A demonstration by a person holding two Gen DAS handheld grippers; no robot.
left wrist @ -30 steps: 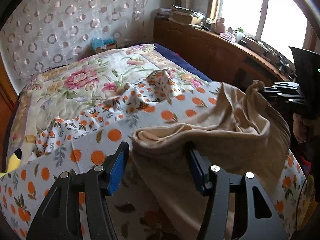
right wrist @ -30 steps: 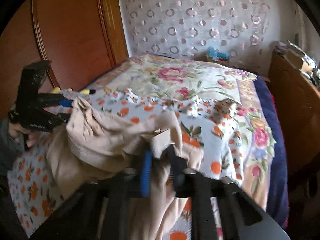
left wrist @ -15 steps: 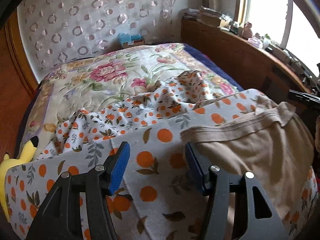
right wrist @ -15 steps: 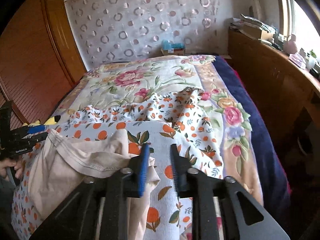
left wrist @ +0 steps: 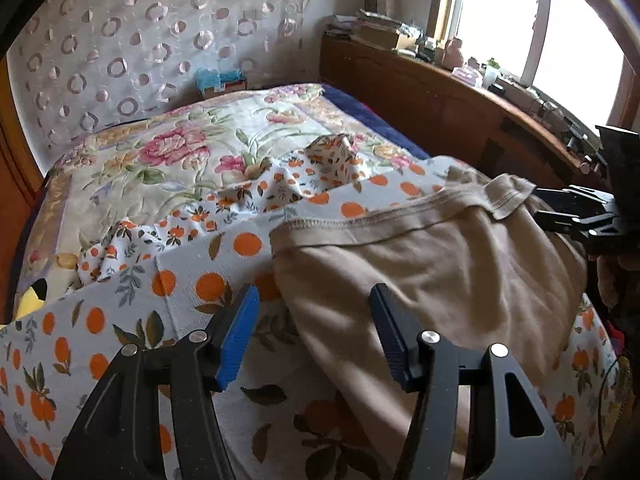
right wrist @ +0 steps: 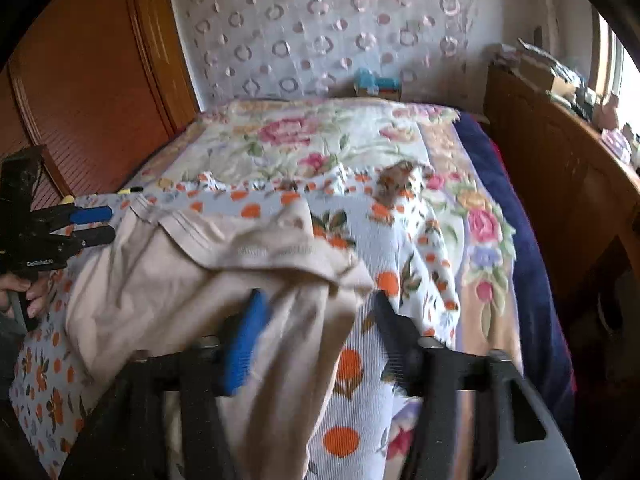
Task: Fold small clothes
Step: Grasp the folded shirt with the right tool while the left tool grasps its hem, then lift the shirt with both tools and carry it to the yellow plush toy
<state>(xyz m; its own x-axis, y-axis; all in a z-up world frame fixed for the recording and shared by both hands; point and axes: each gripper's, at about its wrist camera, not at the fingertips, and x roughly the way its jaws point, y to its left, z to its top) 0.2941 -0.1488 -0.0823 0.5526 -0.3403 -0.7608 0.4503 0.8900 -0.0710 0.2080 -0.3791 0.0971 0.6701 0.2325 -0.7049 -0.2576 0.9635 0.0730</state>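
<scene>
Now the beige knit garment (left wrist: pixel 420 256) lies spread on the orange-dotted white cloth (left wrist: pixel 192 292), no longer bunched and lifted as it was a second ago. Starting at the left, the left gripper (left wrist: pixel 314 334) hangs just above the garment's near left edge, its blue-padded jaws about half open and gripping nothing; the hemmed edge runs beyond the tips. Further right, the right gripper (right wrist: pixel 316 336) has just been opening, and its jaws now stand wide, with a loose fold of the garment draped between them but not pinched. That release probably means one fold is laid down, with the next edge yet to be picked up. Beyond both sets of jaws, the dotted cloth covers a flowered quilted bedspread (right wrist: pixel 320 140). A circle-patterned pale curtain (left wrist: pixel 140 40) hangs behind, with a cluttered wooden sill (left wrist: pixel 460 92) beneath a bright window on the right.
</scene>
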